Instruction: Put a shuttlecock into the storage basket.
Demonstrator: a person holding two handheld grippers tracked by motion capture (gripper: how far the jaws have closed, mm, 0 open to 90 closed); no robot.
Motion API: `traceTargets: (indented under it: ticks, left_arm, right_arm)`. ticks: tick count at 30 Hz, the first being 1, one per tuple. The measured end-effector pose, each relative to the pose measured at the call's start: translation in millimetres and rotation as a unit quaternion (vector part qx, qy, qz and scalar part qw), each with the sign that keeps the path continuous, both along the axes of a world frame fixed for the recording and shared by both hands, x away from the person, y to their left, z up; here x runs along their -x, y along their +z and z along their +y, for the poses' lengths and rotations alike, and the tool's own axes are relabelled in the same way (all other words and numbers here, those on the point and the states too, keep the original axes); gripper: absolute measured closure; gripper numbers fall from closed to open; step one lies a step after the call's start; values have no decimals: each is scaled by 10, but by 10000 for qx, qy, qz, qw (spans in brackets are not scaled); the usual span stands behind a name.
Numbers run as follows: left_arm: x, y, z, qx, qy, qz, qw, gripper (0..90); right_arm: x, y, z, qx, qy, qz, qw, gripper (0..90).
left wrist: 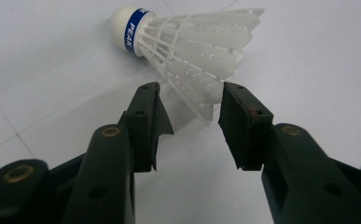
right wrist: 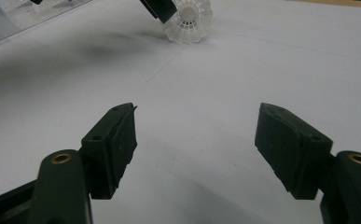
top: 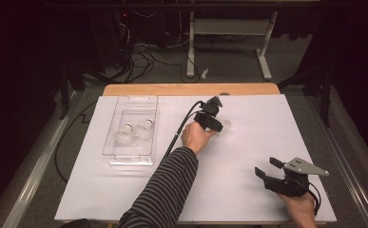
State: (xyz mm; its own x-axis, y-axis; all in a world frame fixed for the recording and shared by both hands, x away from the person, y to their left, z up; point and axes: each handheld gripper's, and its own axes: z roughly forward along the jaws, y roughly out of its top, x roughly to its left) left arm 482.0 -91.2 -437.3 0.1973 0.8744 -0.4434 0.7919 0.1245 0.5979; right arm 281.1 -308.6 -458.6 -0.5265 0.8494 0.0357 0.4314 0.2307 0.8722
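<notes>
A clear plastic tray (top: pixel 130 159) holding two shuttlecocks is sitting near the white table's (top: pixel 238 190) left edge, with bare surface spreading rightward. At centre, the left gripper (top: pixel 218 124) is reaching forward, jaws apart around a lying shuttlecock's (left wrist: pixel 194 44) feather skirt, not pressing. The right gripper (top: pixel 266 169) is resting near the front right corner, jaws wide apart

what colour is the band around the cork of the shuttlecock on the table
Blue with white lettering, on the shuttlecock; clearest in the left gripper view.
</notes>
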Motion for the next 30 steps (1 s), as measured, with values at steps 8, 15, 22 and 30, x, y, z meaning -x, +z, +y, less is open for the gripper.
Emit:
traceTargets:
  ticks: [8,15,22,30]
  left_arm:
    - [-5,-9,9,-3,-12,-7,10000,640]
    - [-14,-29,12,-8,8,55,10000,682]
    - [-16,-36,23,-69,-5,35,10000,726]
    - [-20,-43,35,-144,0,39,9999,781]
  right_arm:
    - [1,0,1,5,1,-1,10000,300]
    - [-1,-1,2,37,24,-23,10000,300]
    - [-1,-1,3,40,23,-20,10000,300]
    - [-1,-1,3,31,22,-19,10000,300]
